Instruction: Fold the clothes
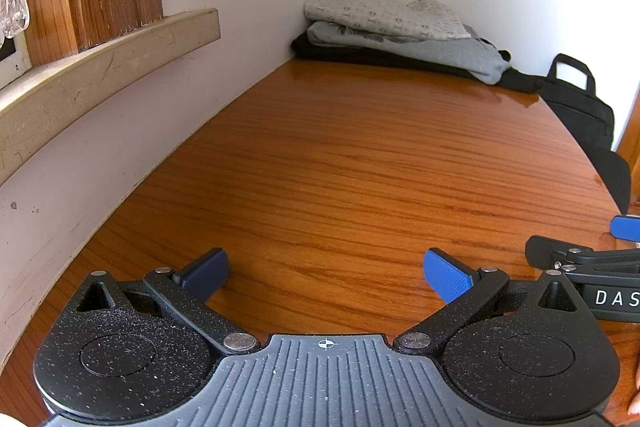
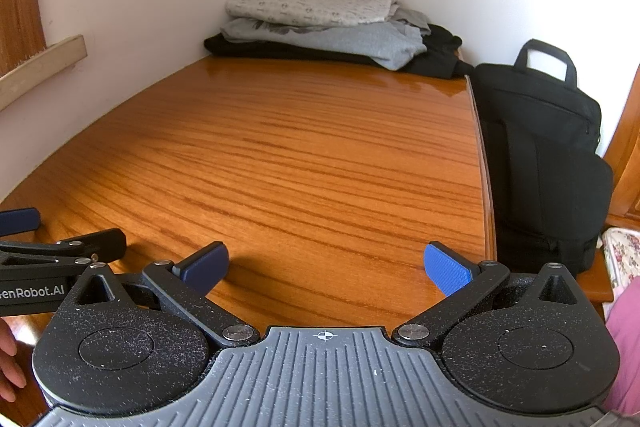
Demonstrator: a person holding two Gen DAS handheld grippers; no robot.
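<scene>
Both grippers, left [image 1: 326, 273] and right [image 2: 326, 267], hover jaws wide, empty (folded clothes [image 2: 320, 23] stacked beyond).

A glossy wooden desk [image 2: 304, 155] fills the corner between two white walls. In its far corner lies a stack of clothes [image 2: 332, 27]: black at the bottom, grey above it, a pale patterned piece on top.

Left gripper [image 1: 326, 275]: my jaws spread wide, holding nothing, low and level.
Right gripper [image 2: 326, 269]: my jaws spread wide too, empty, just beside the left.
</scene>
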